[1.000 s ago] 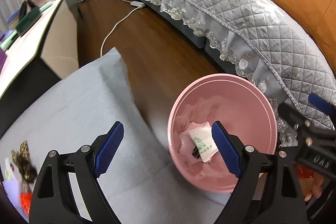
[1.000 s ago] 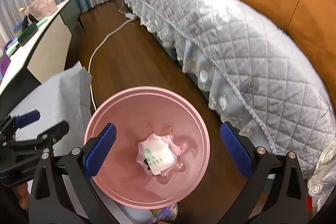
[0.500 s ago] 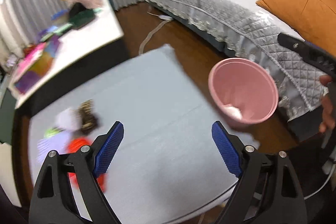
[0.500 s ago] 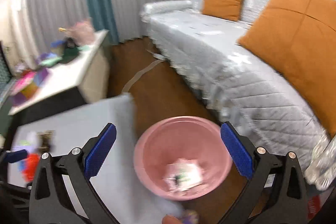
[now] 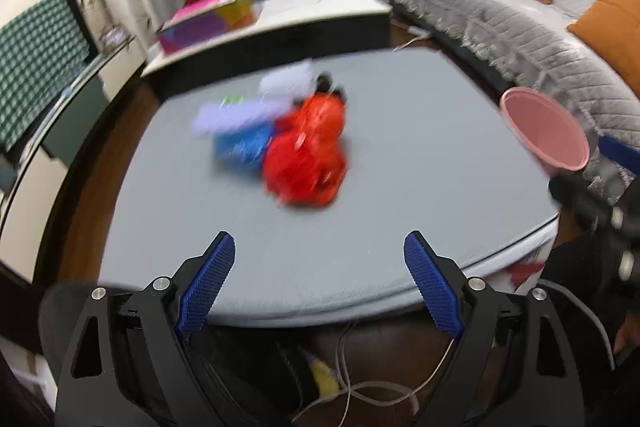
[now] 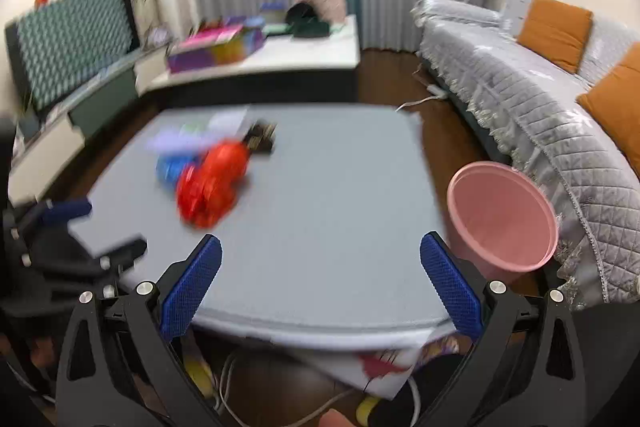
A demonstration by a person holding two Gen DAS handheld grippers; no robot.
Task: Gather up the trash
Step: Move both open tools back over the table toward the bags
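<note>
A blurred heap of trash lies on the grey table [image 5: 400, 155]: a red wrapper [image 5: 308, 163], a blue wrapper [image 5: 240, 147], pale lilac and white pieces [image 5: 236, 113] and a dark item [image 5: 328, 83]. The heap also shows in the right wrist view, with the red wrapper [image 6: 212, 187] nearest. A pink bin [image 5: 544, 131] stands on the floor off the table's right edge, also seen in the right wrist view [image 6: 500, 215]. My left gripper [image 5: 318, 283] is open and empty, near the table's front edge. My right gripper [image 6: 320, 279] is open and empty, left of the bin.
A grey quilted sofa [image 6: 540, 107] with orange cushions runs along the right. A low white table [image 6: 280, 59] with colourful boxes stands behind. A white power cable [image 6: 420, 101] lies on the wood floor. Cables and a yellow object lie below the table's front edge [image 5: 340, 379].
Both grippers have pulled back and up from over the pink bin. The views now take in the whole table and the trash heap. Both stay open.
</note>
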